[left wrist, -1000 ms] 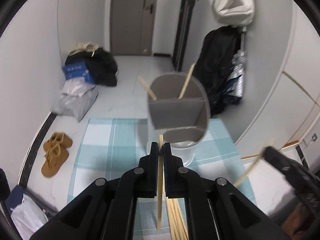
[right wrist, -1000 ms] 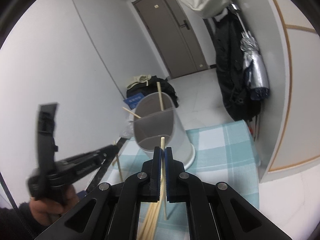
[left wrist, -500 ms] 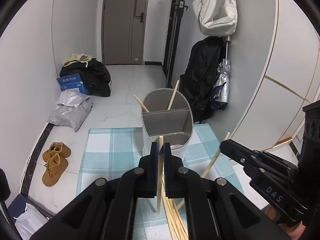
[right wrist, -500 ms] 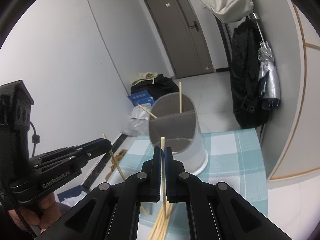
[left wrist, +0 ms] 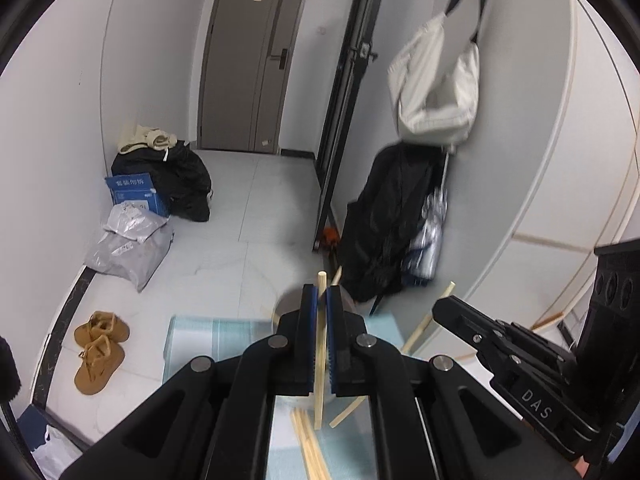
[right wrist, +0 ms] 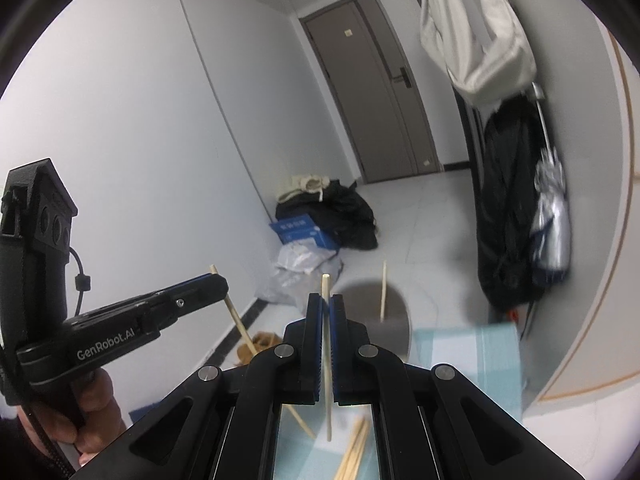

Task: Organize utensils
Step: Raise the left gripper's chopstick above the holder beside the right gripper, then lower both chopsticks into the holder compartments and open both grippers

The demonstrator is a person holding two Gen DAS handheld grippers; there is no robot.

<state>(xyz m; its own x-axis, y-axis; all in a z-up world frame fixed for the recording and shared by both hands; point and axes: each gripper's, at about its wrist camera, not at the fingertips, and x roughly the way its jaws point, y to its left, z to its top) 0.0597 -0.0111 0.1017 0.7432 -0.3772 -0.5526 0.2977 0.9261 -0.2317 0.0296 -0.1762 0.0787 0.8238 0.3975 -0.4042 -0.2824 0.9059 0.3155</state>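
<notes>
**Ana:** Both grippers have risen since the earlier frames. The grey divided holder (right wrist: 374,312), large and central before, now sits low in each wrist view, half hidden behind the fingers.

**Ben:** And the jaws?

**Ana:** Closed on wood, both of them. The left gripper (left wrist: 321,300) pinches one chopstick (left wrist: 319,356) upright between its blue pads, tip just above them, lower end hanging over the loose chopsticks (left wrist: 310,446) on the checked cloth (left wrist: 208,340). The right gripper (right wrist: 325,308) clamps its own chopstick (right wrist: 327,364) the same way, nearly vertical in the frame.

**Ben:** So where does the holder lie from them?

**Ana:** Ahead of and below both sets of jaws. In the right wrist view its rim shows just right of the fingers, one stick already standing in it. Each held stick's long axis runs up and down, roughly matching the opening, so I'd judge the next move is forward, then down.

**Ben:** Which hand is nearer?

**Ana:** I can't tell; they look about level, side by side.

**Ben:** Room?

**Ana:** Open floor beyond the cloth. The tight spots are the other gripper close alongside, the holder's rim and divider, and the leaning sticks already in it.
</notes>
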